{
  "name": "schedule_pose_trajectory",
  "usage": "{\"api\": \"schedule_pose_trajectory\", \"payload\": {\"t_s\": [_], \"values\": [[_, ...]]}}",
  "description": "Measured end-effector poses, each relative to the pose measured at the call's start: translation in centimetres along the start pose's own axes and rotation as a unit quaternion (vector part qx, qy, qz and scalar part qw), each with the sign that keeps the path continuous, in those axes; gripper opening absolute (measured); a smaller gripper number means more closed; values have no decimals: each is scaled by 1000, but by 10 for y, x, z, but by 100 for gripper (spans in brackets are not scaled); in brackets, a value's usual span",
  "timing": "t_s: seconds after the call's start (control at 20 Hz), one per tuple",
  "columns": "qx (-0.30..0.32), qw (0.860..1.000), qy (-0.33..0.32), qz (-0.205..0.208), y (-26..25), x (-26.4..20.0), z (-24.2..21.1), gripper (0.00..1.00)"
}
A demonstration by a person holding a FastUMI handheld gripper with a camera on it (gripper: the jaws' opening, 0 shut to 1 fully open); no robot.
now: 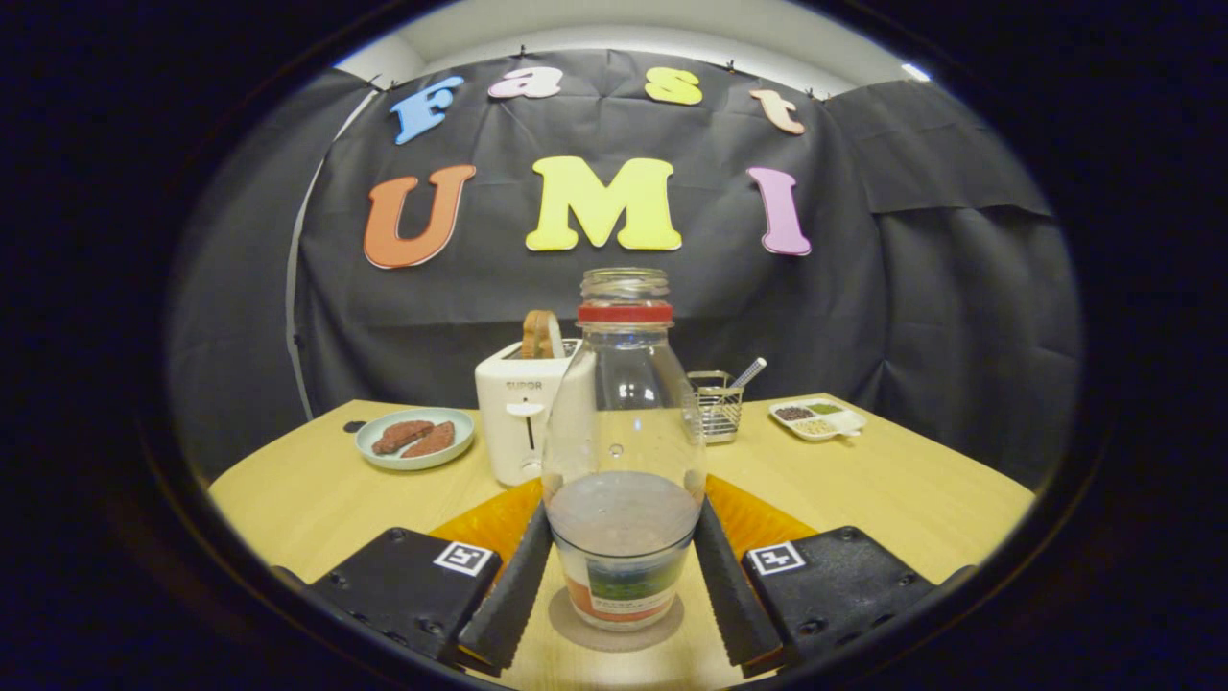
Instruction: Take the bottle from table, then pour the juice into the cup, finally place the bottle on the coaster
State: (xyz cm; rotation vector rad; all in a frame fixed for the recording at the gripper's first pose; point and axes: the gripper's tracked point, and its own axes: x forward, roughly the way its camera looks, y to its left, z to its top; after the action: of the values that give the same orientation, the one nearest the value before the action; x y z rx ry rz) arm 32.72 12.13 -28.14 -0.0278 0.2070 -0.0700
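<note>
A clear glass bottle (624, 422) with a red ring at its open neck stands upright between my fingers. It holds a little cloudy liquid low down and has a label near its base. Its base rests on a round grey coaster (576, 629) on the wooden table (883, 489). My gripper (624, 513) is closed around the bottle's lower body, and both fingers (513, 595) touch its sides.
An orange mat (480, 526) lies just behind the bottle. Beyond it stand a white toaster (518, 413) holding bread, a plate of brown slices (414, 438), a wire basket with a utensil (720, 403), and a white divided dish (817, 418).
</note>
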Motion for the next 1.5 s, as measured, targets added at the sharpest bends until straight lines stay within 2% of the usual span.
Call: {"api": "schedule_pose_trajectory", "payload": {"t_s": [0.15,0.45,0.55,0.65,0.7,1.1,1.5], "values": [[-13,1000,0,0,3,-1,-5,82],[2,1000,4,-6,-2,-5,-10,83],[6,1000,-1,-4,-2,-9,-5,87],[10,1000,0,2,1,-10,-5,98],[8,1000,-2,2,1,-12,-2,100],[-10,1000,-25,16,6,-36,29,100],[-10,999,-39,6,1,-84,81,100]]}}
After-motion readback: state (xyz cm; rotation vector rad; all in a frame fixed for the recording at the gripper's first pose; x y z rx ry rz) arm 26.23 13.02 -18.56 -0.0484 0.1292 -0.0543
